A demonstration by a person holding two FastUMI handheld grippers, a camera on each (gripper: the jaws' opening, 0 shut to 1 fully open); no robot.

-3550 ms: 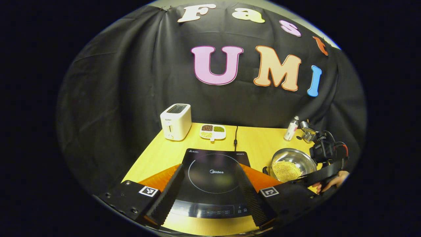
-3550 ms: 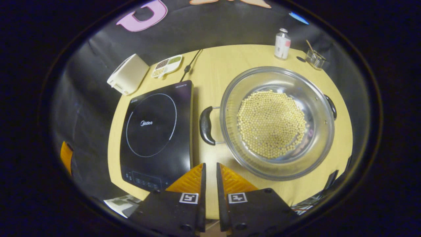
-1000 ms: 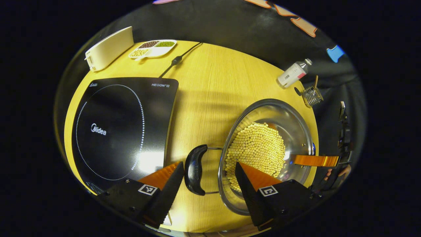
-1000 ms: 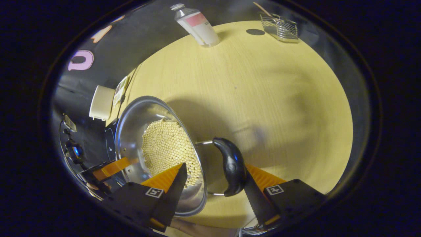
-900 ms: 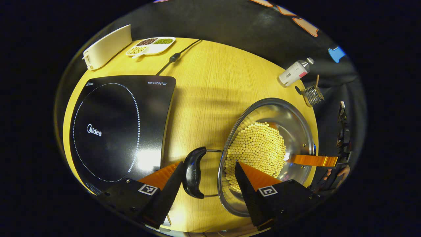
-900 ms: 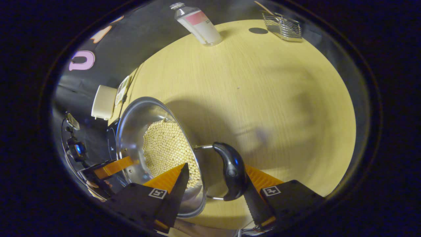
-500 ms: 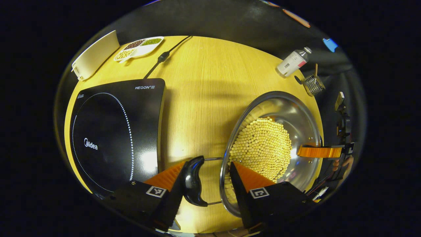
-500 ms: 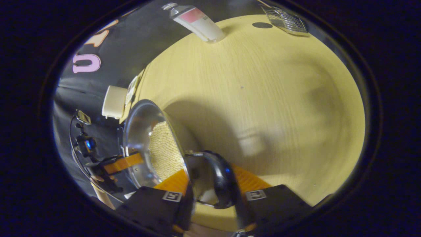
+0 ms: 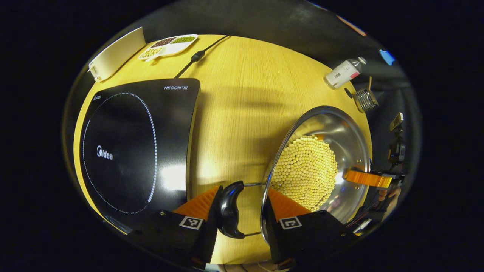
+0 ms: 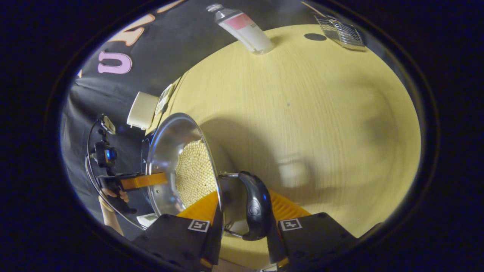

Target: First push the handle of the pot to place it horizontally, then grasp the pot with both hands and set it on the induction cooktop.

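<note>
Nearest in the left gripper view, the left tongs [image 9: 241,206] are seen narrowed around the pot's near handle [image 9: 229,209], one finger pressed against its outer face and the other set at the rim side; a full pinch on the handle is judged likely. In the right gripper view, the right tongs [image 10: 243,211] are likewise closed about the opposite handle [image 10: 257,206], which is clamped between the two fingers.

The pot [image 9: 342,132] is found on the desk [image 9: 242,105], right of the induction cooktop [image 9: 132,143] and apart from it. It is judged stiff, smooth and rather slippery steel, made heavier by the layer of beans [image 9: 306,172], which can be expected to roll and shift if the pot is tilted. The two looped handles are judged the proper holds, level carriage being called for.

Whether the base has left the desk cannot be told. The contact points under the handles are hidden by the tongs. Farther back, a bottle [image 9: 344,71] and a toaster [image 9: 115,53] are partly cut off.
</note>
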